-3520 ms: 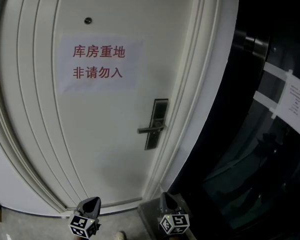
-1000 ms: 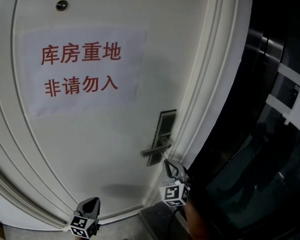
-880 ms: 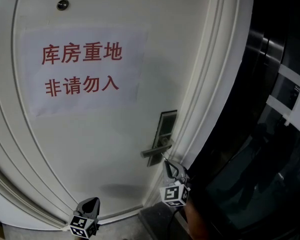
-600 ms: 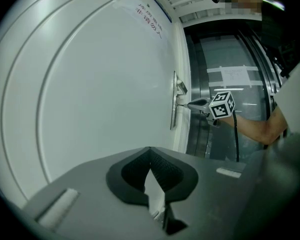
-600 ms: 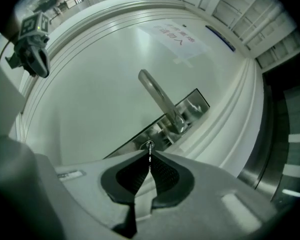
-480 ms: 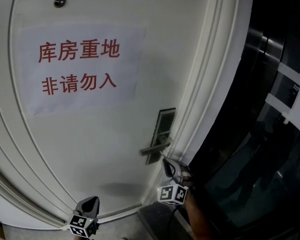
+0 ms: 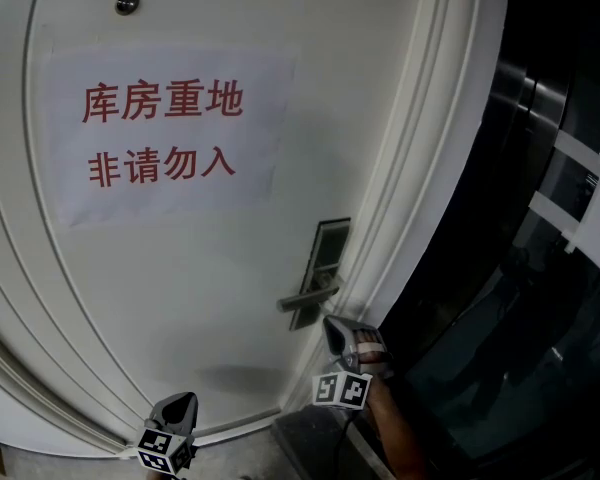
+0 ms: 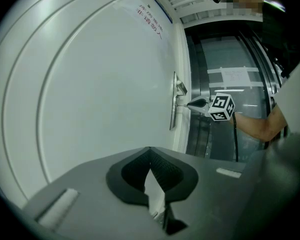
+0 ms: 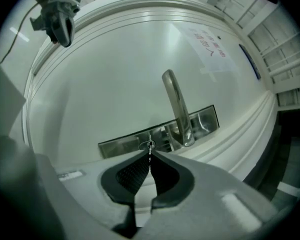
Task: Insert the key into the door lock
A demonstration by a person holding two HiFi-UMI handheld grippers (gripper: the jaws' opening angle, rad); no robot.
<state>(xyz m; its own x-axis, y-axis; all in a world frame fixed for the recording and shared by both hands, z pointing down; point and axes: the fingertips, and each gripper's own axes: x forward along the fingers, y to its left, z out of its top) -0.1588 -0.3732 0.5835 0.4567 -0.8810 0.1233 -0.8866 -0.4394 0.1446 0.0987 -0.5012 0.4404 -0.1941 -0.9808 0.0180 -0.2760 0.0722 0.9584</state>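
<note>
- One white door (image 7: 180,298), straight ahead of both grippers, filling most of the head view.
- One dark glass panel (image 7: 540,298), off to the right of the right gripper.
- One paper sign (image 7: 165,133) with two rows of red characters, on the door above and to the left of the right gripper.
- One bare forearm (image 7: 395,438), directly behind the right gripper.
- Two grippers:
  - Right gripper (image 7: 330,324): raised to the lock, jaws clamped together on the key.
  - Left gripper (image 8: 150,150): low and well to the left of the right one, jaw tips pressed together with nothing between them.
- Two marker cubes: one (image 7: 342,389) on the right gripper, one (image 7: 165,448) on the left.
- One metal lock plate (image 9: 205,121), right in front of the right gripper's tips.
- One lever handle (image 9: 176,104), on that plate, just beside those tips.
- One key (image 9: 150,150), thin, pinched between the right gripper's tips, its far end at the keyhole; depth of entry impossible to tell.
- One keyhole (image 9: 147,144), ringed, touching the key.
- One peephole (image 7: 127,4), high on the door, well above both grippers.
</note>
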